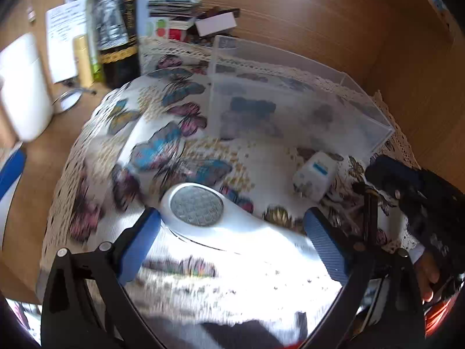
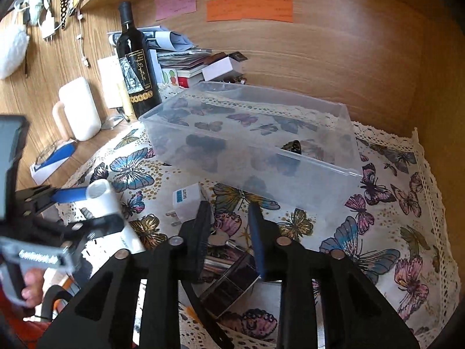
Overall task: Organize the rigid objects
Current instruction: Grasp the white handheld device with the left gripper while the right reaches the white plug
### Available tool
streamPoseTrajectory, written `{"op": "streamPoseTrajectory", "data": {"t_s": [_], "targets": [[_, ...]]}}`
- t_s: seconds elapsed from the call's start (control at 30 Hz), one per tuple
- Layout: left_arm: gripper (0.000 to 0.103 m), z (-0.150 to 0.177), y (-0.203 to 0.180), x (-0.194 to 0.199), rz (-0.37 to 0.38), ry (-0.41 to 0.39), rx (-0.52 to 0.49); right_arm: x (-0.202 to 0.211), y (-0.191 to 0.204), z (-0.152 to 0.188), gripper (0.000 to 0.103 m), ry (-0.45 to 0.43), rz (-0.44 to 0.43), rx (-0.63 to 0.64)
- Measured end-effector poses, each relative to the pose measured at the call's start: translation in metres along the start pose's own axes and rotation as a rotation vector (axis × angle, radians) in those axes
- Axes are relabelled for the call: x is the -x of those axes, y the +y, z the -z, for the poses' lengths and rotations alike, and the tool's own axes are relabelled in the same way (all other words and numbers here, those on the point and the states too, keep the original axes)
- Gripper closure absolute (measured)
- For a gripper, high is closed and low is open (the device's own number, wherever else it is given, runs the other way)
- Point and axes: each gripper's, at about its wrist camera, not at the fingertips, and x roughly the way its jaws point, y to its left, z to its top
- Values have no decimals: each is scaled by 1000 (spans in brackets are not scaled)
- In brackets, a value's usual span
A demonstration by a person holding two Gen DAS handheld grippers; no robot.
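One white device (image 1: 200, 218) lies between the spread left gripper (image 1: 232, 232) fingers.

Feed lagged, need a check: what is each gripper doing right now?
Left gripper: open, jaws either side of the white handheld device.
Right gripper: shut on the shiny dark box.

Left wrist view motion-blurred; dark box (image 2: 229, 279) partly hidden behind right claw (image 2: 229, 224), bottle (image 1: 116, 29) top cut off.
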Motion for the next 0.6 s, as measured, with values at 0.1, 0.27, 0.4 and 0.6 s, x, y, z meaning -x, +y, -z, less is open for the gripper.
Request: {"op": "streamPoseTrajectory", "data": {"t_s": [0.1, 0.27, 0.4, 0.6], "targets": [[25, -10, -6, -14, -2, 22, -48, -2, 1, 1, 58, 2, -3, -4], [56, -20, -29, -32, -34, 26, -222, -6, 3, 1, 51, 8, -7, -15], [63, -29, -30, -38, 2, 51, -260, -10, 3, 0, 51, 21, -19, -26], [44, -21, -18, -25, 8, 52, -225, -21, 16, 0, 51, 48, -40, 18]]}}
